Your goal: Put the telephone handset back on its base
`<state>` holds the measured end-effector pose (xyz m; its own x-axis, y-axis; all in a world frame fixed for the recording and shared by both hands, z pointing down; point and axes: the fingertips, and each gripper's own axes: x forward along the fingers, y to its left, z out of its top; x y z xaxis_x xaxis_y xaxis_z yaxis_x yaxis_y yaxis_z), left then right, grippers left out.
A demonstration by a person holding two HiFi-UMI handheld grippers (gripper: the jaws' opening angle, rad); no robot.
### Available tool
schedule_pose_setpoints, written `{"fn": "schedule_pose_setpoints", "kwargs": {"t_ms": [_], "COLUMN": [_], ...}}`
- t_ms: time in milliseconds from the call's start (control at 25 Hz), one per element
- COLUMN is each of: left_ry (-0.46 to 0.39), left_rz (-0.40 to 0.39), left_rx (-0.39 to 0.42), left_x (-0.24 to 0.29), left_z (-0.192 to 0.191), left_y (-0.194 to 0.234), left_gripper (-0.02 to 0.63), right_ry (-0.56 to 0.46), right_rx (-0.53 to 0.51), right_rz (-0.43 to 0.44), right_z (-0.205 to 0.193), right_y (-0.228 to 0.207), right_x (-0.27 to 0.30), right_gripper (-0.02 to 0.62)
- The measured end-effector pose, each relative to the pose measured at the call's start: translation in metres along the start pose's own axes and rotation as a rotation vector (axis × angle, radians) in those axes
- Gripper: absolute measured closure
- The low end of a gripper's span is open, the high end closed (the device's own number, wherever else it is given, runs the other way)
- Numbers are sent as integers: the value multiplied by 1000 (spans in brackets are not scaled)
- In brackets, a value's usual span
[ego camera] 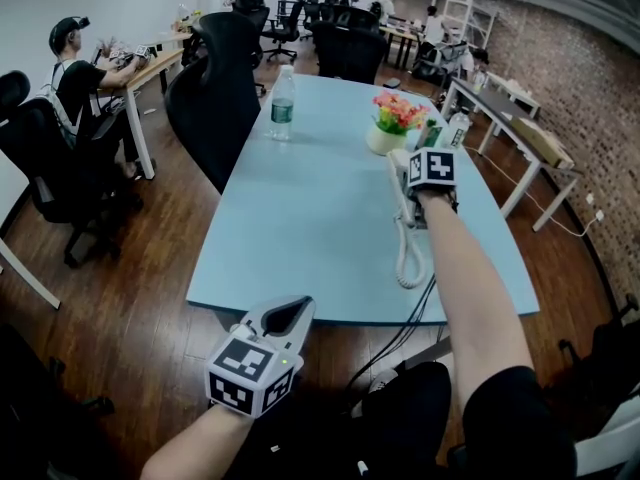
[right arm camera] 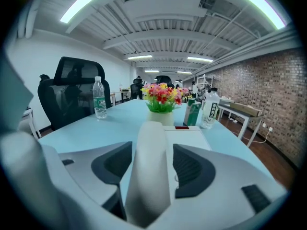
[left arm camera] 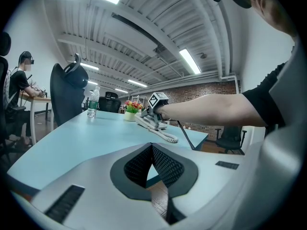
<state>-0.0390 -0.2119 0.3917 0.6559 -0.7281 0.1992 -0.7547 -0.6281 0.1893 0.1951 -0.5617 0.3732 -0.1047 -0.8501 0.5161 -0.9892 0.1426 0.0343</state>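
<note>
The white telephone handset [right arm camera: 152,157] lies along the left side of its white base [right arm camera: 191,137] on the light blue table [ego camera: 300,218]. My right gripper [right arm camera: 152,150] straddles the handset, its dark pads standing a little off each side, so it is open. In the head view that gripper [ego camera: 410,173] hangs over the phone near the table's right side, and the coiled cord [ego camera: 408,263] trails toward the front edge. My left gripper [ego camera: 293,311] is held low in front of the table, off the phone, with its pads [left arm camera: 163,164] meeting and nothing between them.
A water bottle [ego camera: 283,103] stands at the table's far left. A flower pot [ego camera: 393,123], a carton and a bottle [ego camera: 448,128] stand just beyond the phone. Black office chairs [ego camera: 215,93] line the left side. A person [ego camera: 85,73] sits at a desk far left.
</note>
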Motion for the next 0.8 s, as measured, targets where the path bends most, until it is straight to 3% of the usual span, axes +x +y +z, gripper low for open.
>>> {"fn": "schedule_pose_setpoints", "kwargs": {"t_ms": [480,560,640,800], "left_ry": [4,4,2,7], "left_rz": [-10,-13,-15,-20], "left_rx": [10,15,20,25], "left_x": [1,1,1,3], "left_z": [0,1,2,0], "left_y": [-8,-10,-13,-18], "left_gripper": [607,607,607,607], "right_ry": [-22,-31,-51,-98], "right_rx": [-13,-14,-16,19], "right_rz": [43,55,80,183], "right_z": [2,2,1,-5], "right_y": [1,4,9,25], "right_x": [-26,-37,-50,-79], "right_gripper": [317,375,578,581]}}
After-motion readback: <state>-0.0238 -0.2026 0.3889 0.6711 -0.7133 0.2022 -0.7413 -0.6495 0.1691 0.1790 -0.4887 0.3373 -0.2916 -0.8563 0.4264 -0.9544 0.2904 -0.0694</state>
